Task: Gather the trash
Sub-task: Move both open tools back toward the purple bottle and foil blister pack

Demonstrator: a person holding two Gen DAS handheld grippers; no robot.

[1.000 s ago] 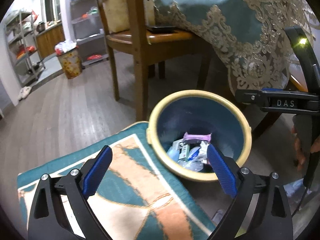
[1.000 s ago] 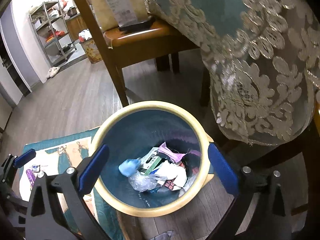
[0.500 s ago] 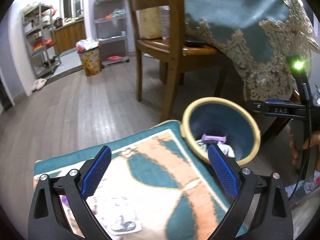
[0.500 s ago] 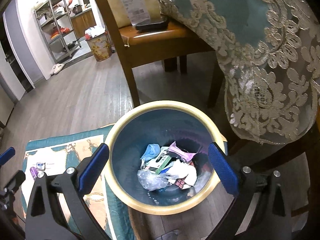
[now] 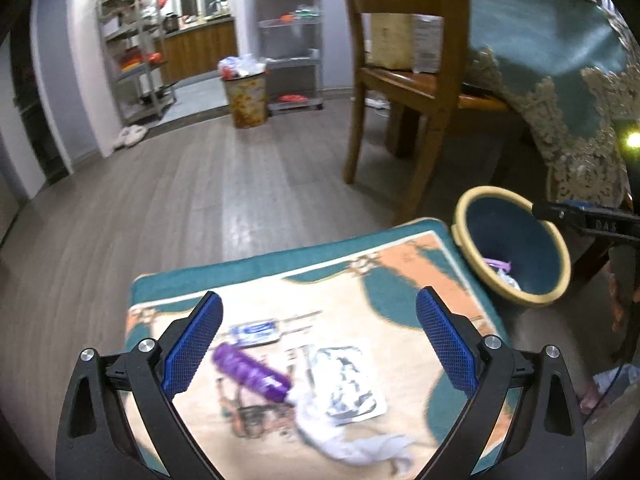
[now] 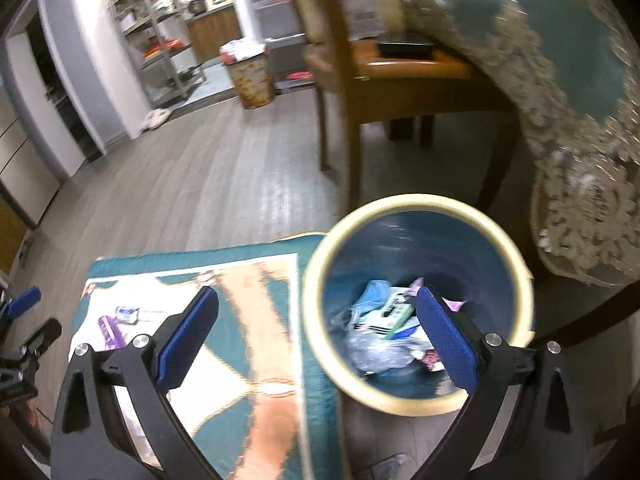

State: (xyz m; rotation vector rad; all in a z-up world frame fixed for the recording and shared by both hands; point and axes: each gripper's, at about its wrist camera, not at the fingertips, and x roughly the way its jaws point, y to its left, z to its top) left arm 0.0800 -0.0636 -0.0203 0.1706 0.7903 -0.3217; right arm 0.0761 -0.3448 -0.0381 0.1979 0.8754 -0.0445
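Two empty grippers, left gripper [image 5: 318, 336] and right gripper [image 6: 318, 332], fingers wide open; purple tube [image 5: 250, 372] may roll away, tissue [image 5: 348, 440] tear when pinched.

Dim indoor light, brightest at the far doorway; fisheye-warped edges, seemingly motion-blurred throughout.

I see a woven cloth rug [image 5: 404, 288] under a glossy purple wrapper [image 5: 250, 372], crinkled foil packet [image 5: 346, 380] and soft white tissue [image 5: 348, 440], with grey wood-grain floor [image 5: 200, 208] at twelve o'clock.
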